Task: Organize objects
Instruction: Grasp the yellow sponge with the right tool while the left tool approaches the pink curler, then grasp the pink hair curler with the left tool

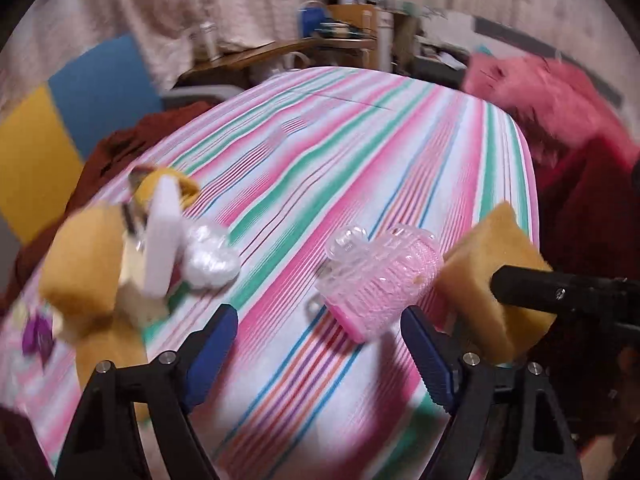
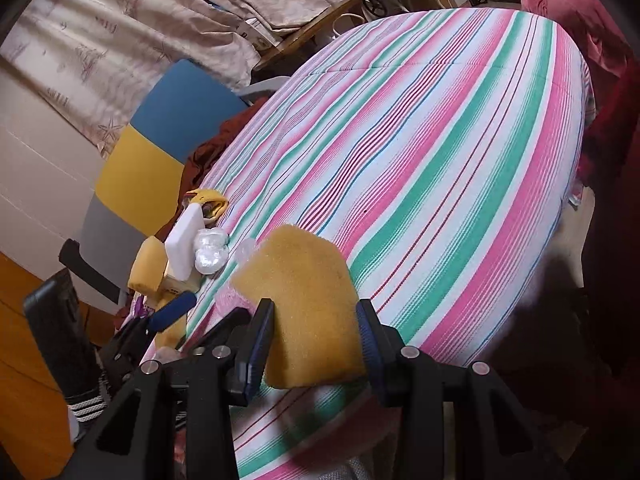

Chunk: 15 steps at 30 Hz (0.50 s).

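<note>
My right gripper (image 2: 316, 340) is shut on a yellow sponge (image 2: 308, 304) and holds it above the striped bed (image 2: 440, 140). That sponge also shows in the left wrist view (image 1: 492, 280), at the right. My left gripper (image 1: 320, 344) is open and empty, just short of a clear pink plastic case (image 1: 380, 276) lying on the bed. At the left sits a pile: another yellow sponge (image 1: 84, 264), a white block (image 1: 162, 240) and a white wrapped bundle (image 1: 210, 258). The pile also shows in the right wrist view (image 2: 184, 248).
A blue, yellow and grey chair (image 2: 160, 152) stands left of the bed. A pink blanket (image 1: 560, 96) and dark red cloth (image 1: 592, 216) lie along the right side. A cluttered wooden desk (image 1: 312, 48) is beyond the bed's far end.
</note>
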Each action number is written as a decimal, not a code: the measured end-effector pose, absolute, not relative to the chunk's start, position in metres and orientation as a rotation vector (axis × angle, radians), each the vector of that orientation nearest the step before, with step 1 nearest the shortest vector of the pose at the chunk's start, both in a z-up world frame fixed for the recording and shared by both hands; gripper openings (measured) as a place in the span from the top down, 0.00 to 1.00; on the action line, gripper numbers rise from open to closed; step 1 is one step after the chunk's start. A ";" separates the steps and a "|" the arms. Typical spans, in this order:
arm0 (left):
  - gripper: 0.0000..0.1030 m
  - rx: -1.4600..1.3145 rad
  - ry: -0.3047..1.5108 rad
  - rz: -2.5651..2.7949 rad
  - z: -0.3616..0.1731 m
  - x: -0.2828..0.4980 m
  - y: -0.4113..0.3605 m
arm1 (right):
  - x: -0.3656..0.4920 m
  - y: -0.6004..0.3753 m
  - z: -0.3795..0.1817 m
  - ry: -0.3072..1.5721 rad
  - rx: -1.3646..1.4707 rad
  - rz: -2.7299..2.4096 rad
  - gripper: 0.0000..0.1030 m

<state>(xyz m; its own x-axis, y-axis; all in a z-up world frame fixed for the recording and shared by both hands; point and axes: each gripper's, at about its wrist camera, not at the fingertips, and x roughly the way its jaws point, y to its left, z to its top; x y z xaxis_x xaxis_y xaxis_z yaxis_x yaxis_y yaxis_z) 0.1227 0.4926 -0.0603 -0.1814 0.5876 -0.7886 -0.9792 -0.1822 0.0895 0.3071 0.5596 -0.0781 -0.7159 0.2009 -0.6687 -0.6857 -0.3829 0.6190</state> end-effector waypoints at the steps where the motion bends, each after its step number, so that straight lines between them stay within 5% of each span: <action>1: 0.19 -0.744 0.746 1.628 -0.062 0.122 0.497 | 0.307 0.560 -0.078 1.291 -0.677 2.125 0.60; 3: 0.22 -0.768 0.736 1.631 -0.064 0.117 0.504 | 0.308 0.560 -0.080 1.302 -0.676 2.124 0.60; 7: 0.54 -0.797 0.736 1.566 -0.073 0.119 0.517 | 0.310 0.561 -0.081 1.306 -0.675 2.124 0.60; 11: 0.58 -0.807 0.701 1.554 -0.071 0.124 0.513 | 0.311 0.561 -0.080 1.318 -0.668 2.119 0.59; 15: 0.46 -1.061 0.370 1.522 -0.069 0.085 0.497 | 0.307 0.555 -0.075 1.259 -0.702 2.144 0.60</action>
